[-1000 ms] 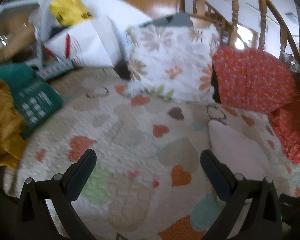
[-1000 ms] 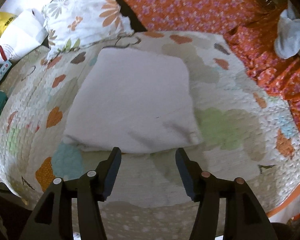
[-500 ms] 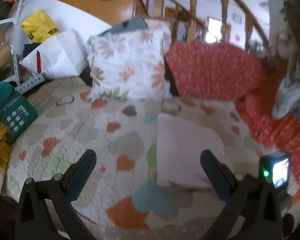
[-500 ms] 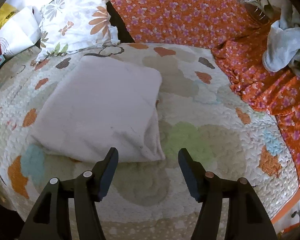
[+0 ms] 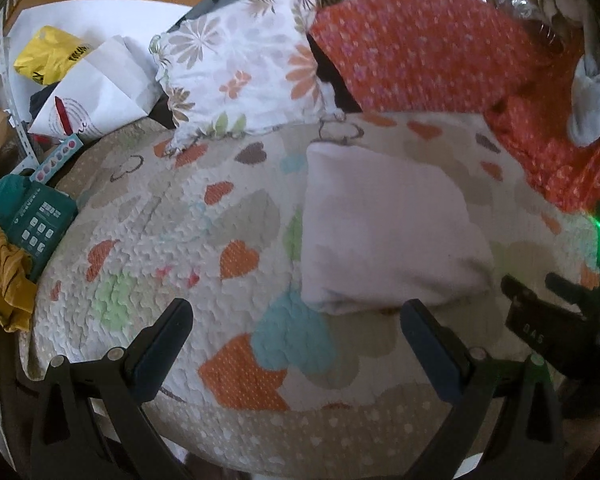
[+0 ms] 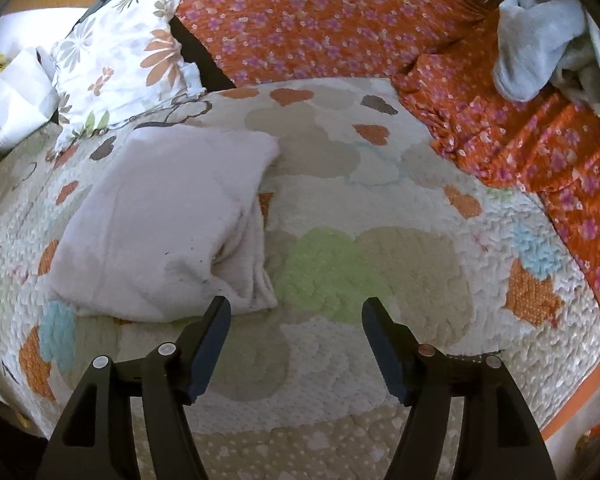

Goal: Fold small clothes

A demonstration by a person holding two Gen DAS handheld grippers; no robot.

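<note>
A pale pink folded cloth (image 5: 384, 228) lies flat on the heart-patterned quilt (image 5: 172, 224); in the right wrist view the cloth (image 6: 160, 224) sits left of centre with its layered edge to the right. My left gripper (image 5: 296, 316) is open and empty, near the cloth's front edge. My right gripper (image 6: 296, 314) is open and empty, just right of the cloth's near corner, over the quilt (image 6: 380, 264). The right gripper's body shows at the right edge of the left wrist view (image 5: 556, 320).
A floral pillow (image 5: 244, 64) and an orange flowered cushion (image 5: 416, 52) stand behind the cloth. Orange flowered fabric (image 6: 540, 152) covers the right side, with grey-white clothes (image 6: 548, 28) piled on it. A teal box (image 5: 36, 224), mustard cloth (image 5: 0, 276) and paper bags (image 5: 96, 92) lie at the left.
Both grippers have pulled back and swung right. The cloth now sits farther left in the right wrist view and fully in the left wrist view. Both stay open.
</note>
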